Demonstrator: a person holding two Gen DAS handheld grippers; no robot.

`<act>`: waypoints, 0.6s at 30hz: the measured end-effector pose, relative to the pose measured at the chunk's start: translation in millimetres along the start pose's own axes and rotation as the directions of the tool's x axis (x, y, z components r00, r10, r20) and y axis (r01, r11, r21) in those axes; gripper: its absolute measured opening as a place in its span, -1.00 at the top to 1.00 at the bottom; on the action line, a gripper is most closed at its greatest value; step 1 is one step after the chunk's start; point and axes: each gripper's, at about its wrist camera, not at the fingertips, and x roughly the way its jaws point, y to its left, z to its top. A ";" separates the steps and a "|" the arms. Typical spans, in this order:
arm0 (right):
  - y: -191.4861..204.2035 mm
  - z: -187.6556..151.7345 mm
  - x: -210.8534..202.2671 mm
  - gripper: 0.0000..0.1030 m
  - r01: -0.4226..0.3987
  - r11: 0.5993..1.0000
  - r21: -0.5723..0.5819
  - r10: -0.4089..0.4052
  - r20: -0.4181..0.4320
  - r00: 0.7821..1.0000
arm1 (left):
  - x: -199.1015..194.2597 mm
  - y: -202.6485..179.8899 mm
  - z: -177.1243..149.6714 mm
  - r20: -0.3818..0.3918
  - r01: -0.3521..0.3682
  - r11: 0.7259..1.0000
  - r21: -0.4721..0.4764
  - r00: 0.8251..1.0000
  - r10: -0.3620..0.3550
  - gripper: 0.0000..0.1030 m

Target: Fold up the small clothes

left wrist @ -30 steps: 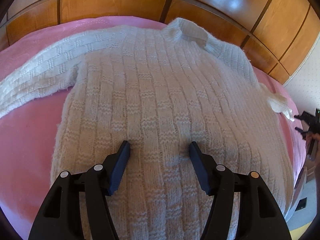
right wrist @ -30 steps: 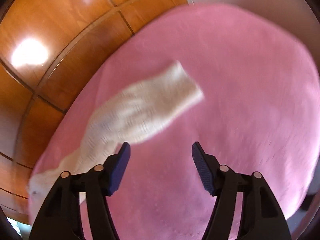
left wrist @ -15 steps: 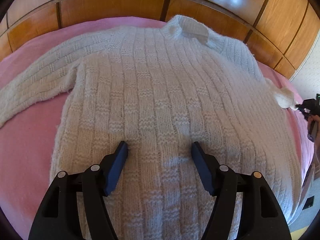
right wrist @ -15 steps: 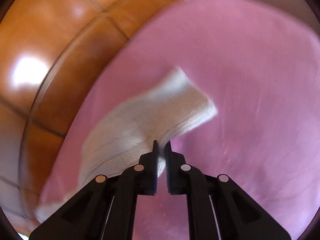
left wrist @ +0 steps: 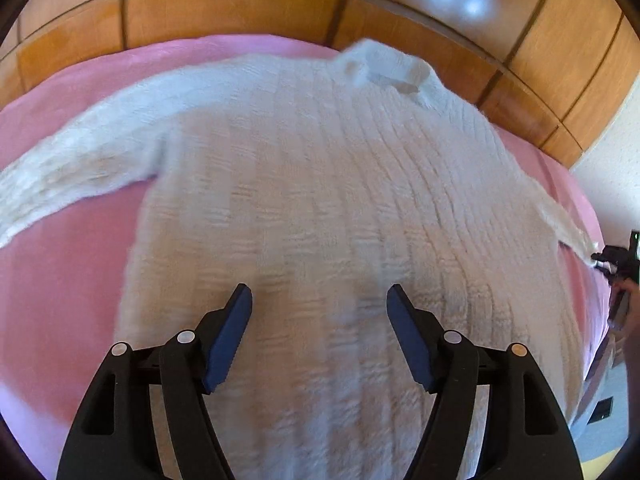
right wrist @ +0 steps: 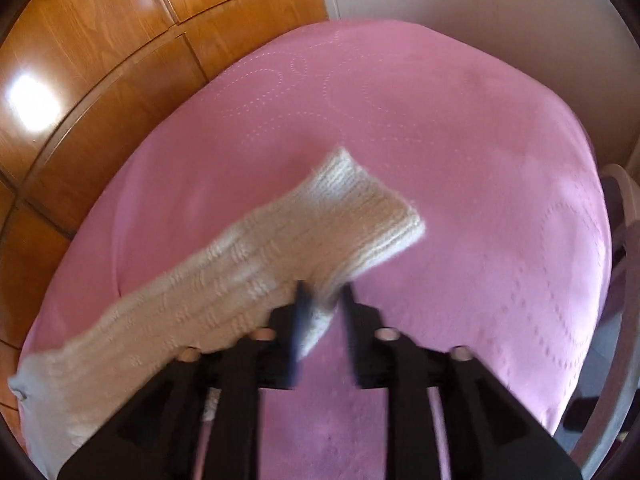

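White knitted sweater [left wrist: 320,208] spread flat, front up, on a pink bedspread [left wrist: 68,280], collar [left wrist: 388,68] at the far end toward the wooden panelling [left wrist: 240,8]. Left gripper [left wrist: 319,312] poised over the lower body of the sweater; its jaws stand wide apart and have just been opening, with knit visible in the gap below them but the pads not pressing on it, and nothing held. One sleeve [left wrist: 76,168] extends outward on the left-finger side of these jaws, lying on the bedspread. The opposite sleeve runs out on the right-finger side to the frame edge, where the right gripper [left wrist: 612,264] and part of a hand [left wrist: 630,308] appear.

In the right wrist view, that sleeve [right wrist: 224,280] crosses the bedspread [right wrist: 460,184] diagonally, its ribbed cuff [right wrist: 368,216] lying just ahead of the jaws. Right gripper [right wrist: 324,300]: the jaws stand partly open and have just been opening. The near edge of the sleeve sits in the gap between them, against the left finger [right wrist: 298,320]; motion blur prevents telling whether the pads still pinch the knit. Wooden panelling [right wrist: 100,60] lies beyond the bedspread on the left-finger side, a pale wall [right wrist: 480,8] ahead and on the right-finger side.
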 end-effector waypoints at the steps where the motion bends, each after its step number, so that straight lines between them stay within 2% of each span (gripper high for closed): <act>1: 2.0 -1.8 -6.5 -0.17 0.019 1.000 -0.010 -0.019 0.010 1.000 | -9.8 8.2 0.5 0.026 -0.014 1.000 -0.014 1.000 0.014 -0.34; 2: 8.2 -6.5 -16.6 -0.19 0.043 0.998 -0.043 -0.041 0.043 0.998 | -16.2 14.0 0.5 0.039 -0.022 0.999 -0.027 0.999 0.023 -0.34; 4: 22.3 -12.5 -34.0 -0.19 0.029 0.995 -0.099 -0.022 0.073 0.997 | -34.1 37.0 -0.5 0.072 -0.043 0.995 -0.089 0.996 0.050 -0.34; 7: 63.6 -34.0 -61.9 -0.30 -0.061 0.973 -0.224 0.081 0.084 0.993 | -54.8 75.0 -3.0 0.110 -0.079 0.979 -0.187 0.989 0.101 -0.34; 9: 97.6 -52.9 -72.8 -0.38 -0.147 0.941 -0.304 0.170 0.051 0.984 | -63.7 99.8 -5.3 0.112 -0.121 0.960 -0.253 0.982 0.153 -0.34; 11: 139.6 -77.5 -82.8 -0.40 -0.233 0.886 -0.400 0.256 0.003 0.967 | -71.5 125.1 -8.9 0.109 -0.158 0.937 -0.313 0.973 0.201 -0.34; 14: 198.6 -113.4 -90.7 -0.40 -0.327 0.791 -0.516 0.334 -0.083 0.939 | -84.2 151.8 -10.1 0.128 -0.203 0.911 -0.358 0.956 0.264 -0.34; 16: 233.4 -132.9 -91.6 -0.40 -0.375 0.733 -0.567 0.364 -0.139 0.921 | -90.0 161.5 -7.4 0.144 -0.223 0.905 -0.362 0.946 0.291 -0.34; 18: 268.6 -149.7 -91.3 -0.40 -0.392 0.676 -0.624 0.372 -0.171 0.913 | -92.0 163.2 3.3 0.166 -0.233 0.913 -0.335 0.939 0.301 -0.34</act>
